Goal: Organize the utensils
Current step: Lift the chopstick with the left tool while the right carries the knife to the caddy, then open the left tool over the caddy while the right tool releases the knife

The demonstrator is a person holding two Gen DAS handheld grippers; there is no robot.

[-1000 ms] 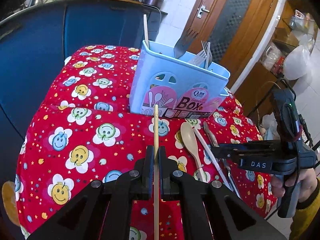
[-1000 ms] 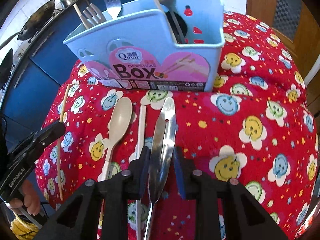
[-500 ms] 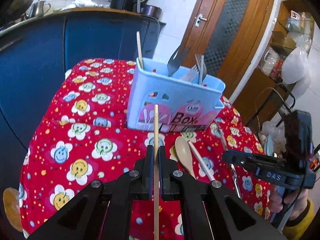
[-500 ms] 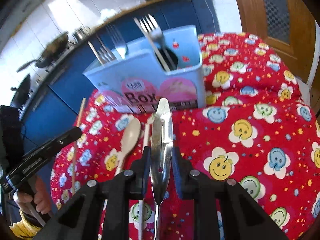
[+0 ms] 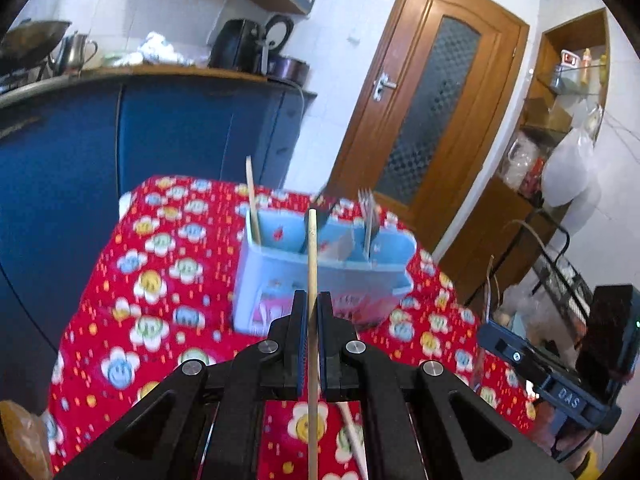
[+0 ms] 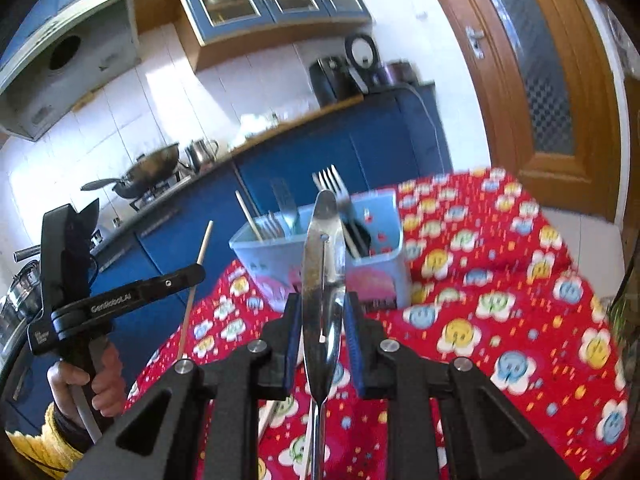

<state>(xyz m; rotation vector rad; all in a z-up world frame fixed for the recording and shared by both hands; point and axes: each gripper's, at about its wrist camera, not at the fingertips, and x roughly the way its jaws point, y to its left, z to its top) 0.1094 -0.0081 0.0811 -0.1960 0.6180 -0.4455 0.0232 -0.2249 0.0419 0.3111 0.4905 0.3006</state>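
Utensils mid-transfer to light blue plastic holder
Left gripper clamps thin wooden chopstick; right gripper clamps steel tongs; forks already stowed.

Metal spoon clamped between right tongs, bowl tilted up, handle running down between them. Light blue utensil box just beyond spoon tip, forks and chopstick upright inside. Red smiley-flower cloth spread over bench beneath. Left tongs seen left of right tongs, gripped on wooden chopstick, held by hand.
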